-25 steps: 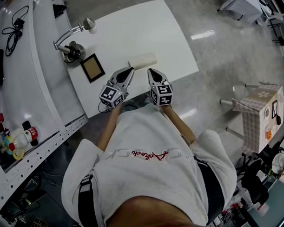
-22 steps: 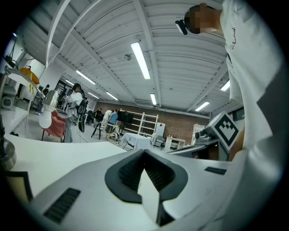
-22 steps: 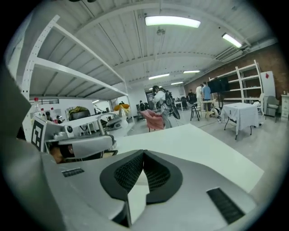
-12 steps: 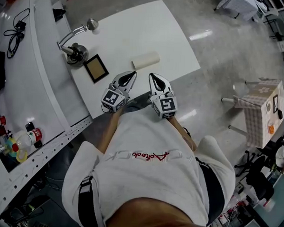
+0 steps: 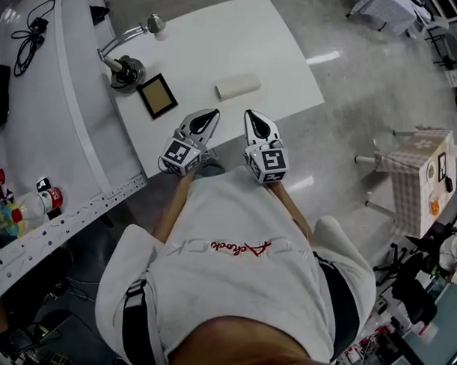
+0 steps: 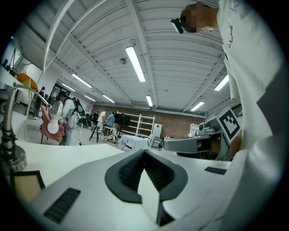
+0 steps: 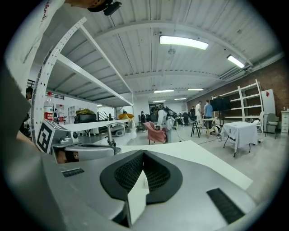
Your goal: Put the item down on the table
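A cream-coloured roll (image 5: 238, 87) lies on its side on the white table (image 5: 218, 43), with nothing touching it. Both grippers hover side by side at the table's near edge, short of the roll, close to the person's chest. My left gripper (image 5: 213, 112) is shut and empty; in its own view the jaws (image 6: 143, 151) meet at the tip. My right gripper (image 5: 250, 113) is also shut with nothing in it, and its closed tip (image 7: 143, 153) points over the table. The roll does not show in either gripper view.
A dark-framed picture (image 5: 157, 95) lies flat left of the roll, with a desk lamp's round base (image 5: 126, 68) behind it. A long white bench (image 5: 36, 126) at the left carries cables and bottles (image 5: 41, 201). A checked-cloth stand (image 5: 419, 177) sits on the floor at right.
Both grippers have drawn back from the roll toward the person, staying shut. The roll lies where it was on the table.
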A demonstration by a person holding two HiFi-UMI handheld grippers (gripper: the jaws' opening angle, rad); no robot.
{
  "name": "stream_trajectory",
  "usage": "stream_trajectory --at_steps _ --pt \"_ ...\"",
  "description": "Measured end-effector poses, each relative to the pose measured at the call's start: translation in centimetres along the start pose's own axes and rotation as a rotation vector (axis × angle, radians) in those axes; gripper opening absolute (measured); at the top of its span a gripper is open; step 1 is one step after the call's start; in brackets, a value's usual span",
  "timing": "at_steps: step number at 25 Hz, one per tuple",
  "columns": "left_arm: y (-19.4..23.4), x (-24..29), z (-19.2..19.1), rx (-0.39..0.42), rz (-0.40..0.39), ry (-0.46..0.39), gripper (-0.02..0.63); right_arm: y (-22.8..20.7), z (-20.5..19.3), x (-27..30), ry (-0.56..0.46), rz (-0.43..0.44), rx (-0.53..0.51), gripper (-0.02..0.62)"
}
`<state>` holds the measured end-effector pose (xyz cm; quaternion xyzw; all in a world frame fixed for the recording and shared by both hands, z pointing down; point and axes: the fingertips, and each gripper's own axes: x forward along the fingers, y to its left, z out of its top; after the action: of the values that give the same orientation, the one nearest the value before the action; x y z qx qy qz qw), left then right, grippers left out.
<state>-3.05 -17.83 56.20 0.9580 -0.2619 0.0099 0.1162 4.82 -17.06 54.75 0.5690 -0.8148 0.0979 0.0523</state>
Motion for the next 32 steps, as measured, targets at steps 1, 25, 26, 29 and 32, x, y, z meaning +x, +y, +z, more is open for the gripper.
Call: stream_trajectory --at_steps 1,25,26,29,32 --pt "-0.5 -0.1 -0.2 -0.001 0.007 0.004 0.008 0.1 -0.3 -0.3 0.001 0.007 0.004 -0.005" --pt "-11.8 -0.7 -2.6 0.03 0.082 -0.009 0.008 0.1 -2.7 -10.0 -0.01 0.113 0.035 -0.009" --pt "-11.8 -0.7 -2.5 0.032 0.085 -0.012 0.008 0.1 -2.6 -10.1 -0.013 0.114 0.033 -0.009" --pt "-12.2 -1.1 -2.6 0.038 0.091 -0.013 0.008 0.3 -2.7 -10.5 -0.012 0.115 0.027 -0.011" --pt "-12.7 -1.5 -2.6 0.039 0.099 -0.017 0.008 0.2 -3.2 -10.9 -0.01 0.107 0.029 -0.011"
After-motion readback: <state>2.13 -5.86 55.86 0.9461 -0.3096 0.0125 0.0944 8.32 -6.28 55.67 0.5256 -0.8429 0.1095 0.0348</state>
